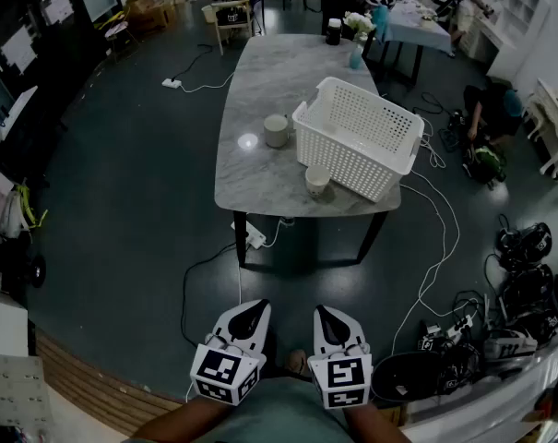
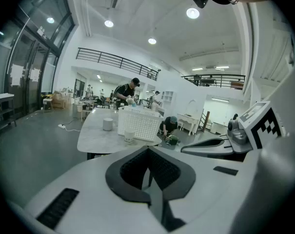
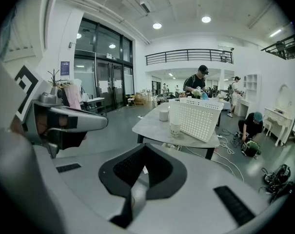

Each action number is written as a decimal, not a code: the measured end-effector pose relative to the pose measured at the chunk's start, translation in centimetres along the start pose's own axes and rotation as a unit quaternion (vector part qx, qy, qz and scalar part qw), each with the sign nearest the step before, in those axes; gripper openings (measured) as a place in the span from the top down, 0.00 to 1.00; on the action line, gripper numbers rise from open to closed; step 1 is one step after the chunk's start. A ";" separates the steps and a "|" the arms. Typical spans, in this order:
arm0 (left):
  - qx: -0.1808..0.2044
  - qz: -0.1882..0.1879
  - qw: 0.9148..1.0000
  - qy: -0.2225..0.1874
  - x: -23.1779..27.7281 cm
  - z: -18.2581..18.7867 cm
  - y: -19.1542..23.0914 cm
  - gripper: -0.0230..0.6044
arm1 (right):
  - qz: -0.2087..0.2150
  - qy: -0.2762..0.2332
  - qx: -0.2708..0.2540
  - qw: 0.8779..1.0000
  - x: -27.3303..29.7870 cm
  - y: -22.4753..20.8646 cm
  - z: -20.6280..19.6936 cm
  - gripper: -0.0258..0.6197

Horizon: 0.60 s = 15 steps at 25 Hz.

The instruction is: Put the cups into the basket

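Two cups wait on the worktop (image 1: 260, 72), and both stand outside the basket (image 1: 352, 166), so I judge that nothing of the task is done yet. The nearer cup (image 1: 317, 180) stands close to the worktop's near edge, just beside the basket's long wall; I cannot tell if it touches the wall. The farther cup (image 1: 276, 130) stands near the basket's left end, a little apart from it. Each cup is upright, its long axis vertical and its mouth pointing to the ceiling, which I think makes a grasp from the side across the wall the simple choice. The basket sits with its open side up and its long axis running diagonally over the worktop, and as far as I see, it is empty. The left gripper (image 1: 253, 312) and the right gripper (image 1: 326, 316) are low and close to the person's body, side by side, well apart from the worktop, with bare floor between. Both point forward and somewhat down toward the worktop. The jaws of each are fully together and hold nothing; I suppose they are closed because there is nothing to carry at this distance. The jaws must open before either cup can be taken, and the nearer cup seems to me the easier first target.
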<state>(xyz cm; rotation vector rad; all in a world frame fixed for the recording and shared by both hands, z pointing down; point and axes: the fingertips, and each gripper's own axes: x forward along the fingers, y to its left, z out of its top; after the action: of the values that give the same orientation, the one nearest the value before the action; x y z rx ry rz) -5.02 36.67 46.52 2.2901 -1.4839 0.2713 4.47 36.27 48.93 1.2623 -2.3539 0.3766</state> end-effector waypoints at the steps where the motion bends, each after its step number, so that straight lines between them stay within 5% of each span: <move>1: 0.000 0.000 1.000 0.000 0.1 0.1 0.1 0.96 | 0.000 0.000 0.000 1.000 0.1 -0.1 0.1 0.94; 15: 0.001 -0.005 1.000 -0.002 1.8 1.4 1.4 0.96 | 0.006 -0.003 0.022 1.000 2.0 -0.8 1.6 0.94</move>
<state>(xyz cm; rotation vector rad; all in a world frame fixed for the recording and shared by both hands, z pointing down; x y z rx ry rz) -5.58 34.13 46.20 2.3006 -1.4753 0.2655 3.77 33.68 48.59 1.2725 -2.3709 0.4316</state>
